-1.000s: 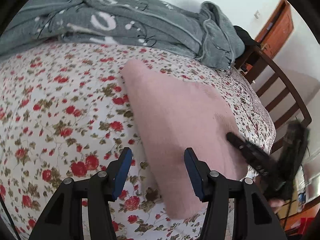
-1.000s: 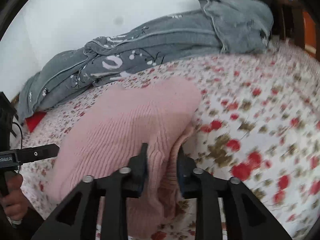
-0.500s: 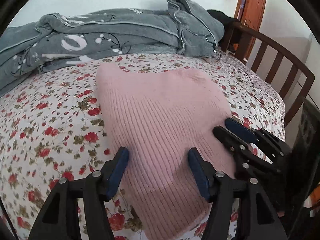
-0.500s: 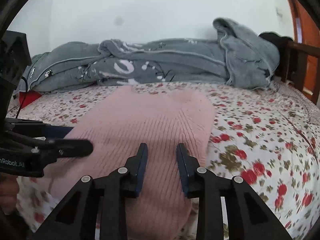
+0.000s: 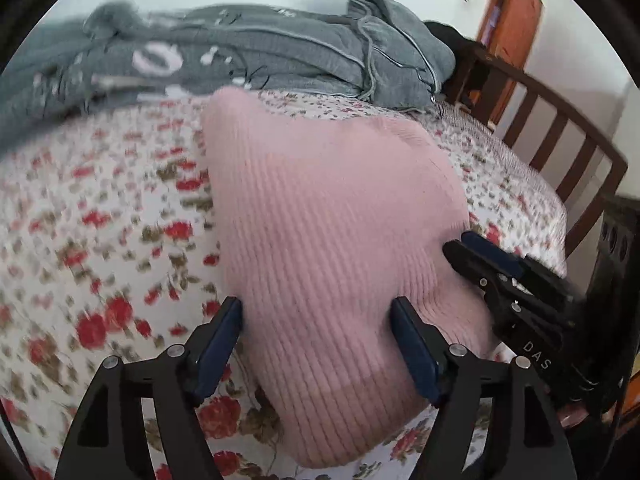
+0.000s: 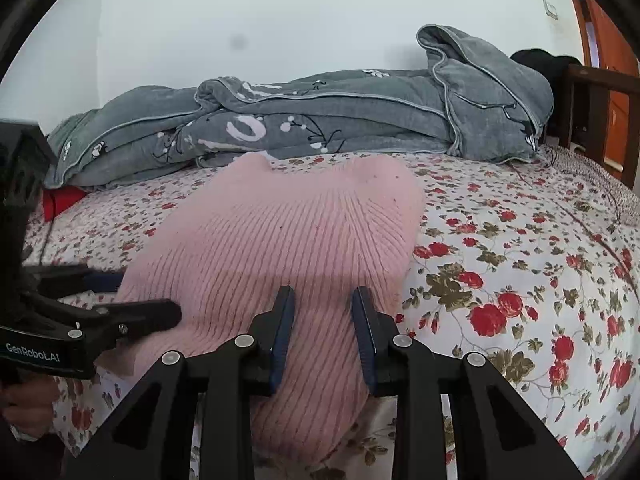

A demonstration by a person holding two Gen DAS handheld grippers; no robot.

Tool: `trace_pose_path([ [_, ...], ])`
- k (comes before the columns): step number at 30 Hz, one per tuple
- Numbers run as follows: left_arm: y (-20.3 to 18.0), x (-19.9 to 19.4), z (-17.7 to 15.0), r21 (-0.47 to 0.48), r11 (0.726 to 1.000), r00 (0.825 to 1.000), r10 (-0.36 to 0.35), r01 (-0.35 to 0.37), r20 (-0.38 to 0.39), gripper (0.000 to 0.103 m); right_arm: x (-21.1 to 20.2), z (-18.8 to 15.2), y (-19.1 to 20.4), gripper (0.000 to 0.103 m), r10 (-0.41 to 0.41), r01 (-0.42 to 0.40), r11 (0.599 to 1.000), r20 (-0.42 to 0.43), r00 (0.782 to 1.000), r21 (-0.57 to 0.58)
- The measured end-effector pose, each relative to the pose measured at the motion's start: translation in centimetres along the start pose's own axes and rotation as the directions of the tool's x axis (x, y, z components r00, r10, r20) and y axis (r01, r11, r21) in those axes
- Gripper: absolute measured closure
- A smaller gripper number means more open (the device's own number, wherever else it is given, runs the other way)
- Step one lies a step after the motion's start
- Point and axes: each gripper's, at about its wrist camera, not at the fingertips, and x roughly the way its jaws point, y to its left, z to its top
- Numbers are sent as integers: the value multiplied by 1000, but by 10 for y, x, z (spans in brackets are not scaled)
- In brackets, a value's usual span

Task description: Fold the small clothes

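My left claw stands wide open, its two blue pads either side of the near part of the pink knitted sweater and gripping nothing. My right claw is parted to a narrower gap, also with the pink knit showing between its pads and nothing pinched; I cannot tell whether either claw touches the fabric. The sweater lies folded on the floral bedsheet, reaching away from both claws toward the far side of the bed. In the left wrist view my right claw comes in from the right at the sweater's edge. Beyond the sweater a rumpled grey quilt lies along the wall, and far right stands the wooden footboard.
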Motion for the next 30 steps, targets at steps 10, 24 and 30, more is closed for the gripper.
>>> trace_pose_path([
  [10, 5, -22, -1, 5, 1000, 999, -28, 28, 43, 28, -13, 13, -6, 73, 58, -58, 998, -29, 998, 1],
  [24, 60, 5, 90, -145, 989, 999, -41, 40, -5, 29, 78, 78, -83, 29, 243, -157, 900, -168, 955, 406],
  [30, 81, 64, 97, -234, 963, 981, -161, 132, -109, 29, 108, 68, -80, 28, 262, -159, 904, -222, 939, 396],
])
